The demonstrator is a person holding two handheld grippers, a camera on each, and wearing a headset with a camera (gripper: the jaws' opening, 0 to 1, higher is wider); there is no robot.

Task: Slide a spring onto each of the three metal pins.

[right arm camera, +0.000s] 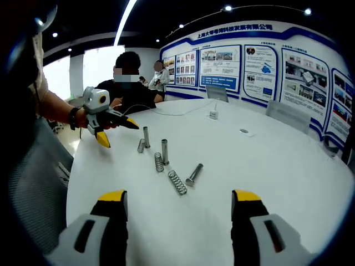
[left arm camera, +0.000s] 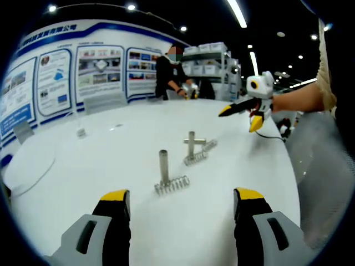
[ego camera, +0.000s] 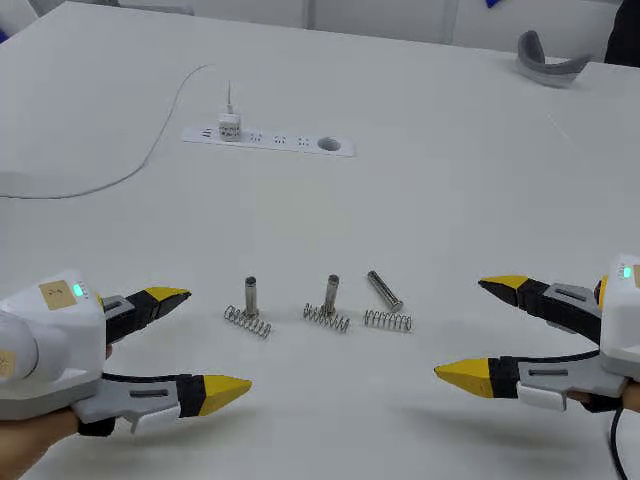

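Hovering low over the table (ego camera: 450, 180) with left gripper (ego camera: 216, 338) and right gripper (ego camera: 460, 328) both gaping and empty, flanking two upright pins (ego camera: 251, 296) and one toppled pin (ego camera: 383, 290), a loose spring (ego camera: 326, 319) lying by each, seemingly poised for a first pick from either side.

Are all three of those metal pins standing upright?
No: the left pin and the middle pin stand upright, but the right pin lies flat on the table.

Table (ego camera: 450, 220): pins (ego camera: 251, 295), springs (ego camera: 247, 321), pwr strip (ego camera: 268, 139)
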